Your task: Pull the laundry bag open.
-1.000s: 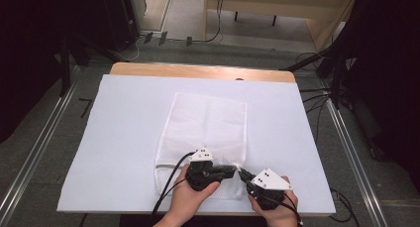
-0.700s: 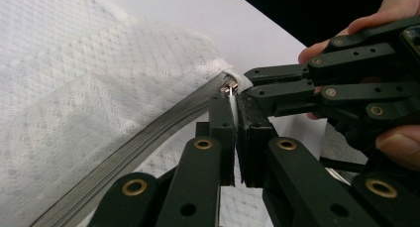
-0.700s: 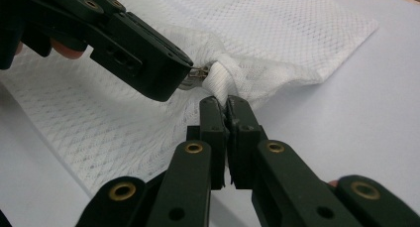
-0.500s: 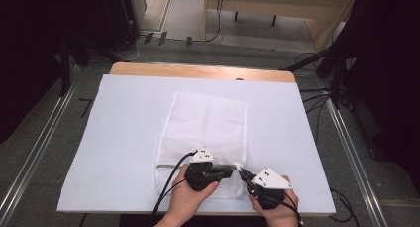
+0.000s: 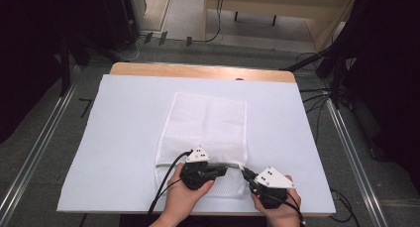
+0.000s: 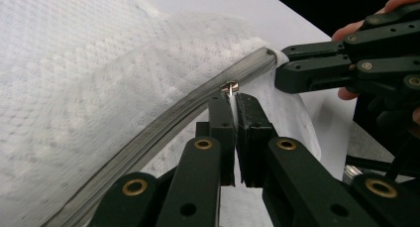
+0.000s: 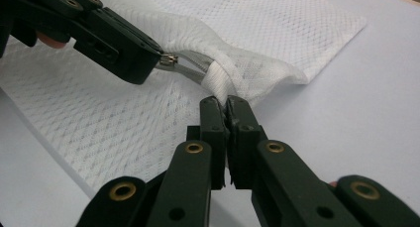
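L tool (image 6: 233,95) clamped on zip pull (image 6: 229,87); R tool (image 7: 226,104) clamped on mesh bag (image 5: 208,123) corner, near table (image 5: 124,113) edge.

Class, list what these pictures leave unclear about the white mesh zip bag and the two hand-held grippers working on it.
- High view: the metal zip pull is too small to see, and the left hand-held gripper covers it.
- Left gripper view: how much of the pull is pinched is hidden between the closed jaws.
- Right gripper view: the white mesh zip bag is cut off at the left edge; the right hand-held gripper hides the pinched corner.
- Bag contents: cannot tell.
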A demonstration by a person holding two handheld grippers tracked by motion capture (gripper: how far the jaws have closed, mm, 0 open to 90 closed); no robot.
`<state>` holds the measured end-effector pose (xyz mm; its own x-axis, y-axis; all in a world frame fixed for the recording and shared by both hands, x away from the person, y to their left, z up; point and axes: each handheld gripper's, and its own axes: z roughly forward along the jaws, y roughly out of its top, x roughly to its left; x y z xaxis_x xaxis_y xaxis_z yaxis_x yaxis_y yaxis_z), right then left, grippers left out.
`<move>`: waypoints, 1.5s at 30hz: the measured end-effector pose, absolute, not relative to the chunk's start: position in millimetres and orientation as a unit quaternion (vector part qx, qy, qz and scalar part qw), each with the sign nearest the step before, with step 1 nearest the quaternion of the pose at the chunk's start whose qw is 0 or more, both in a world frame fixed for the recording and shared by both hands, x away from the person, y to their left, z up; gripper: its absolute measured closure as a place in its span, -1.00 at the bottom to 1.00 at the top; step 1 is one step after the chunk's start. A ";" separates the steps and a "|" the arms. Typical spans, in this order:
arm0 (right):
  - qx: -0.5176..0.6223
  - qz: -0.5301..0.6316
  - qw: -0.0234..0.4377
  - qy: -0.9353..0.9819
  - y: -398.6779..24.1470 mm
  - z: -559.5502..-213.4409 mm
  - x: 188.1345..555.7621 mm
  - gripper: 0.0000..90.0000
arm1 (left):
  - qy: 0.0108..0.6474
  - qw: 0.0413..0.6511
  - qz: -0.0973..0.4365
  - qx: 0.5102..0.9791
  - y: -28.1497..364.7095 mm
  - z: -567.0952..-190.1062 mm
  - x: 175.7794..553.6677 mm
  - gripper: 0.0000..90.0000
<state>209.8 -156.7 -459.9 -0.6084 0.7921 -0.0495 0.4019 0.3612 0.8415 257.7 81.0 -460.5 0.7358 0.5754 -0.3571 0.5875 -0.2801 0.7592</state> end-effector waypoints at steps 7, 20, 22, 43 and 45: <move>0.378 0.419 0.231 0.793 -159.3 -459.8 210.5 0.97 | 0.373 0.474 0.000 0.798 95.7 -462.2 257.1 0.94; 0.386 0.414 0.236 0.790 -166.6 -459.9 213.2 0.97 | 0.405 0.463 0.005 0.788 134.8 -464.7 261.6 0.94; 0.388 0.412 0.236 0.790 -167.2 -459.8 213.3 0.97 | 0.407 0.461 0.008 0.788 137.4 -464.8 261.4 0.94; 0.404 0.408 0.242 0.782 -179.1 -460.1 217.8 0.97 | 0.433 0.446 0.034 0.783 188.2 -459.0 251.7 0.94; 0.405 0.408 0.241 0.782 -179.4 -459.9 217.7 0.97 | 0.439 0.446 0.035 0.779 195.4 -458.4 251.3 0.93</move>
